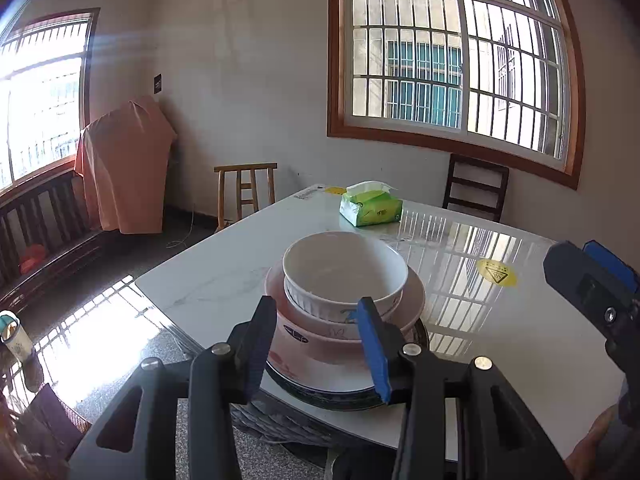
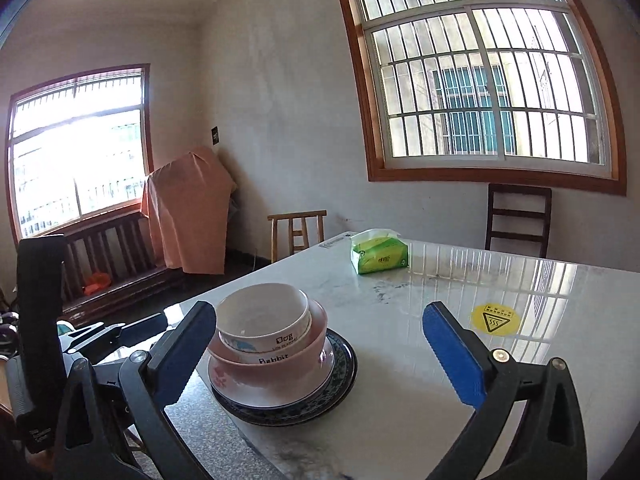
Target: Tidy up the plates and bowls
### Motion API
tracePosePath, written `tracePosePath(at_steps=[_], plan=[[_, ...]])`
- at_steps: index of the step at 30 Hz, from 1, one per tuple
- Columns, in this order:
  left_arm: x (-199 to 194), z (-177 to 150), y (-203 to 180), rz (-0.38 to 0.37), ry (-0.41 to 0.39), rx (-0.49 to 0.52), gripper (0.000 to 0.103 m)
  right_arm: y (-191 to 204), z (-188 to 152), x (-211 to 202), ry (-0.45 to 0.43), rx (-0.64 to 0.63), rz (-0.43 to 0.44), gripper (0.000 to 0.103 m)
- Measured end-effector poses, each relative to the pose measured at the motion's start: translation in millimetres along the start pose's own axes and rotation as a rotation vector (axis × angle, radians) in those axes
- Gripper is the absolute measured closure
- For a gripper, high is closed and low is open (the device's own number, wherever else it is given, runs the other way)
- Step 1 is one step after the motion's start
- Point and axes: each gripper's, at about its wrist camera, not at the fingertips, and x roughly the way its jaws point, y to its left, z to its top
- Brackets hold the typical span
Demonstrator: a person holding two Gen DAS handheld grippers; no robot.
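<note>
A: Table [image 2: 420, 360] first: one, and our stack sits at its near left corner. Under it we count two plates: a dark-rimmed plate [image 2: 340, 380] and a white plate [image 2: 248, 394].

B: Bowls, three nested: pink bowl [image 2: 276, 372], then two white bowls [image 2: 264, 316]. Also one tissue pack [image 2: 379, 257].

A: We see the left gripper [image 1: 320, 344] and the right gripper [image 2: 320, 356] both spread, holding nothing.

Bowls [image 2: 264, 320] nested on stacked plates [image 2: 336, 384] at table [image 2: 400, 392] near-left corner; tissue pack [image 2: 379, 256] behind, far edge.
</note>
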Motion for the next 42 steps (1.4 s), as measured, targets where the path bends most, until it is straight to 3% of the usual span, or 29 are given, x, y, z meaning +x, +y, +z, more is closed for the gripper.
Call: tracePosePath(at_steps=[15, 19, 27, 29, 32, 36, 42], plan=[[-23, -4, -22, 0.034, -0.040, 0.048, 0.057, 0, -12, -41, -0.082, -0.036, -0.048, 0.000], [-28, -4, -25, 0.034, -0.059, 0.056, 0.042, -1, -13, -42, -0.081, -0.029, -0.041, 0.000], [-36, -1, -25, 0.006, -0.089, 0.039, 0.029, -5, -16, -48, -0.083, -0.018, -0.029, 0.000], [-37, 0, -25, 0.007, -0.087, 0.039, 0.017, -6, -15, -50, -0.086, -0.016, -0.027, 0.000], [-45, -1, -26, 0.031, -0.112, 0.038, 0.017, -8, -15, -53, -0.094, -0.012, -0.027, 0.000], [-58, 2, -27, 0.007, -0.167, 0.048, 0.017, -13, -14, -57, -0.102, 0.001, -0.025, 0.000], [-62, 11, -26, -0.040, -0.129, 0.018, 0.017, -16, -15, -60, -0.103, 0.012, -0.022, 0.000]])
